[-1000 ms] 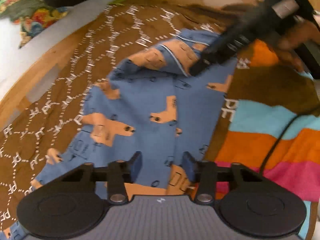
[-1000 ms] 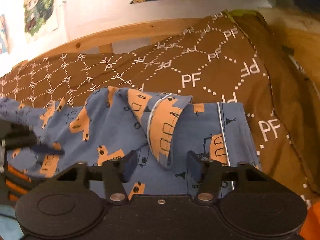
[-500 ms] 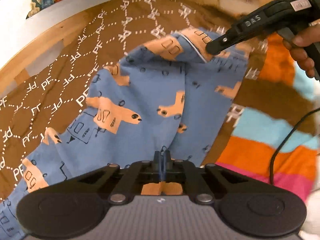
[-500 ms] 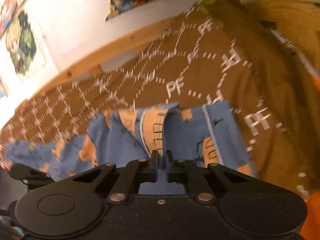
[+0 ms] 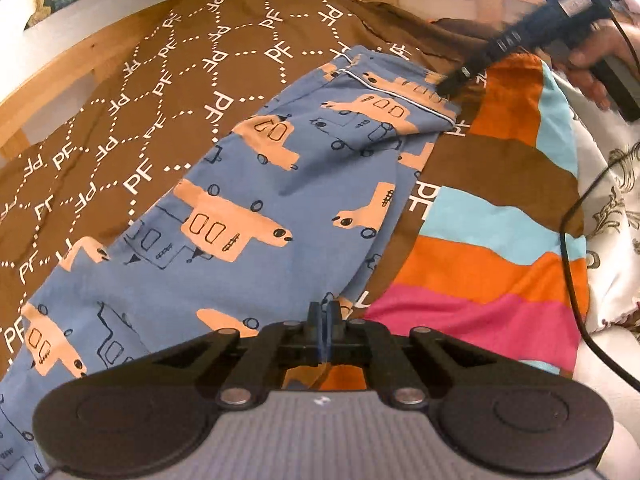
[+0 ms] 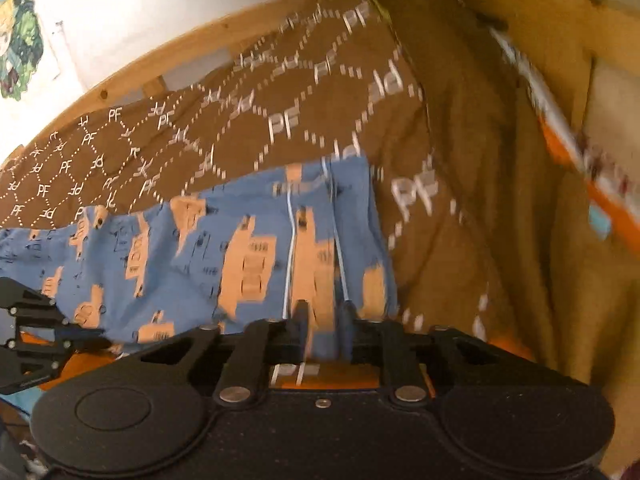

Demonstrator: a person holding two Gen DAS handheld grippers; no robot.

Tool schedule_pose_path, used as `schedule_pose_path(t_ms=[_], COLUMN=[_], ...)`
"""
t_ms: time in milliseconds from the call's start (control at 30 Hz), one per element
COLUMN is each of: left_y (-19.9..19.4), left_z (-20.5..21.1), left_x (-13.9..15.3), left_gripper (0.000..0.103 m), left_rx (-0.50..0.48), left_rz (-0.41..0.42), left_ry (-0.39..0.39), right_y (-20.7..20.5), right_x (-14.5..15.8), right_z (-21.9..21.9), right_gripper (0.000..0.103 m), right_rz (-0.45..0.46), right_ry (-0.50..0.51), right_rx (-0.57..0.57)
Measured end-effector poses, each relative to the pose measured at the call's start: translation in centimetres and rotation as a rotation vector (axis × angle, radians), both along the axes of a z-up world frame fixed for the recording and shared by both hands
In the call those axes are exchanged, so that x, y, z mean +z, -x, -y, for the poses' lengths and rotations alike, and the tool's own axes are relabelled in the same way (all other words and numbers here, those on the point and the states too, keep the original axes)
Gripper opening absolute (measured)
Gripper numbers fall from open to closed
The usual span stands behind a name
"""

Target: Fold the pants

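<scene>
The pants, blue with orange vehicle prints, lie lengthwise on a brown bedspread with a white "PF" pattern. They stretch away ahead of the left gripper toward the right gripper, which meets them at the far, piped end. One leg appears to lie on top of the other, so the lengthwise fold looks done, and the top surface is fairly flat with a few soft creases.

The left gripper's jaws are pressed together with a thin edge of blue cloth pinched between them, right at the near hem of the pants. The right gripper's jaws stand narrowly apart, with the piped edge of the pants running between them; the view is blurred, and I judge they are letting go or only loosely on the cloth rather than clamped.

What seems left is the crosswise fold: bringing one end over the other, perhaps twice, and smoothing the stack.

To the right of the left jaws, a striped blanket in orange, pink, blue and brown lies under the pants' edge, with a black cable trailing across it. Beyond the bedspread runs the wooden bed frame, then a white wall.
</scene>
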State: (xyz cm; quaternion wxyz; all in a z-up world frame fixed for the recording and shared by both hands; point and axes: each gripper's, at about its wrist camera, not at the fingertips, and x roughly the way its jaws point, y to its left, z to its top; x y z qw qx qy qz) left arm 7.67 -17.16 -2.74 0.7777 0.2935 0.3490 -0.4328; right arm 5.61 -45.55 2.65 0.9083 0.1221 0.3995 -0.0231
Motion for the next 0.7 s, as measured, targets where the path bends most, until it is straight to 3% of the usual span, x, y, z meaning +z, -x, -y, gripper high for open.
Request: schedule_pose_path(t_ms=[67, 100, 333, 467, 567, 600, 700], left_y=[0.0, -0.1, -0.2, -0.1, -0.1, -0.1, 0.0], left_z=[0.1, 0.1, 0.0, -0.1, -0.1, -0.1, -0.1], left_x=[-0.1, -0.1, 0.1, 0.3, 0.1, 0.1, -0.1], left_gripper=[0.002, 0.002, 0.002, 0.002, 0.002, 0.002, 0.002], left_rx=[-0.002, -0.001, 0.004, 0.008, 0.006, 0.005, 0.008], left_rz=[0.0, -0.001, -0.003, 0.003, -0.005, -0.003, -0.009], left_ry=[-0.001, 0.0, 0.006, 0.016, 0.022, 0.026, 0.023], right_y=[-1.1, -1.8, -6.5, -6.7, -6.4, -6.4, -6.3], right_x=[0.6, 0.7, 0.2, 1.0, 0.3, -0.2, -1.1], right_z=[0.2, 0.3, 1.0, 0.2, 0.2, 0.3, 0.7], right_gripper=[0.04, 0.042, 0.04, 0.039, 0.039, 0.037, 0.013], right_rz=[0.01, 0.01, 0.063, 0.097, 0.062, 0.047, 0.043], right_ry=[0.008, 0.016, 0.059, 0.097, 0.094, 0.096, 0.094], right_rx=[0.015, 0.022, 0.032, 0.056, 0.057, 0.052, 0.038])
